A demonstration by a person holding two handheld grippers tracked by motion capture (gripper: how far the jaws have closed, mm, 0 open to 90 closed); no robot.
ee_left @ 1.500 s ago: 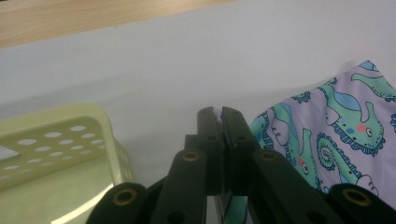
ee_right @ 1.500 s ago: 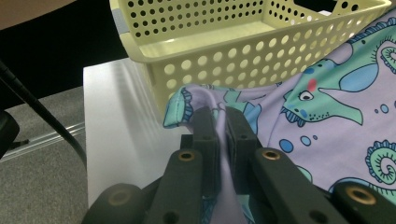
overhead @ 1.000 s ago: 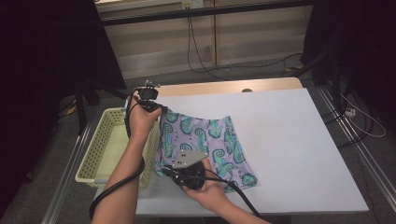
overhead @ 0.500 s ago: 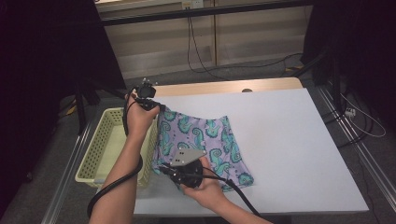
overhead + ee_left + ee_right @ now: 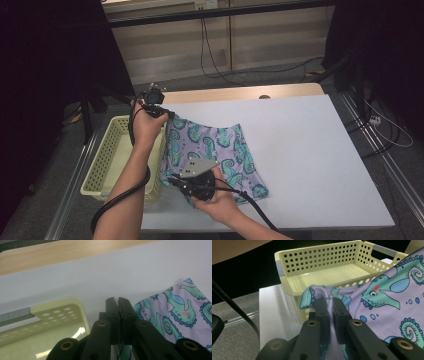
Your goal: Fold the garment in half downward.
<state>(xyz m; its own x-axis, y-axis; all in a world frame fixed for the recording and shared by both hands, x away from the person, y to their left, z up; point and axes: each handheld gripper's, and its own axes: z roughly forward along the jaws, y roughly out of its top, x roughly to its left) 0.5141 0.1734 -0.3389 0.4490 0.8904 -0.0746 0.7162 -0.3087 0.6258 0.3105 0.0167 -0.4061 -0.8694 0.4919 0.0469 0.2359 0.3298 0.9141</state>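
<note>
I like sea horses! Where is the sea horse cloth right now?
In the high view the sea horse cloth lies on the left part of the white table, beside the yellow basket, pinched by the left gripper and right gripper.

Both forearms were bare, with no sleeves showing. The left gripper and right gripper were black, each with two flat black jaws on arms pinned by brass-ringed screws. A thick black cable trailed from each, and a grey three-cornered plate with small dots topped the right one.
</note>
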